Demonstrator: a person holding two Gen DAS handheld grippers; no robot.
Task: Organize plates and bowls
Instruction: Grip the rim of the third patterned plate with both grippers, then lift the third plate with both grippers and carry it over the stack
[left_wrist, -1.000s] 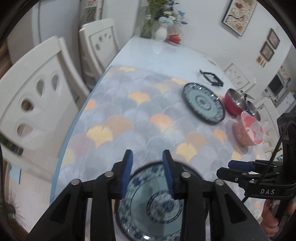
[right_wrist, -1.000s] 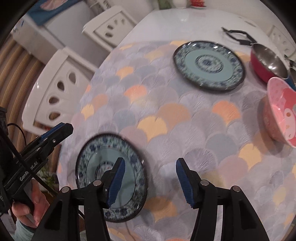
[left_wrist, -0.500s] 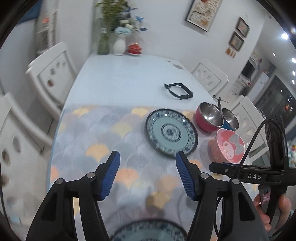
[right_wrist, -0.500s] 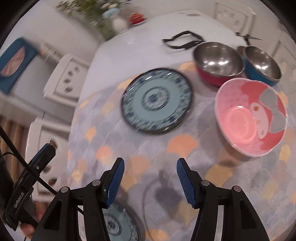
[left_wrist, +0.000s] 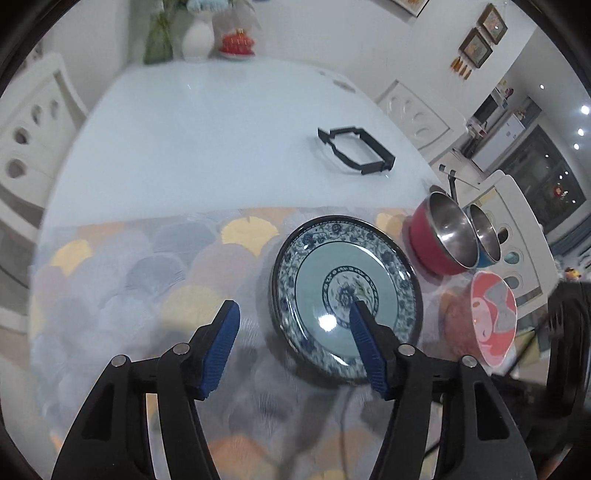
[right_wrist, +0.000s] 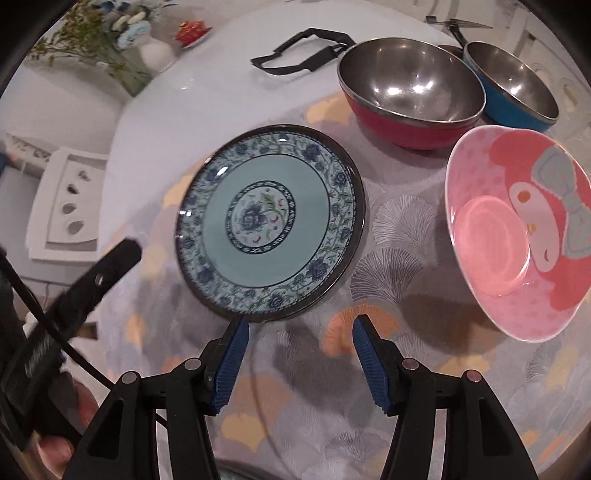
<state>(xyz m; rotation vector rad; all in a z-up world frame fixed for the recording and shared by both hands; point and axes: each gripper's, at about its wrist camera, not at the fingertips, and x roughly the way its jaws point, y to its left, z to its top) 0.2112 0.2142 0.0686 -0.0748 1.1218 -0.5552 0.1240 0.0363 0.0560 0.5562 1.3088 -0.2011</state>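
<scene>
Table (right_wrist: 229, 62) carries patterned plate (right_wrist: 269, 225) on scallop mat; plate just ahead of right gripper (right_wrist: 299, 328), fingers apart, empty. Left gripper (left_wrist: 291, 314) just opened, holds nothing, right finger overlapping the plate

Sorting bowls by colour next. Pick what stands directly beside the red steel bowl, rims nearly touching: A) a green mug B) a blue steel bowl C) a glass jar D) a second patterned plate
B: the blue steel bowl stands right next to the red steel bowl, both upright and empty.
</scene>
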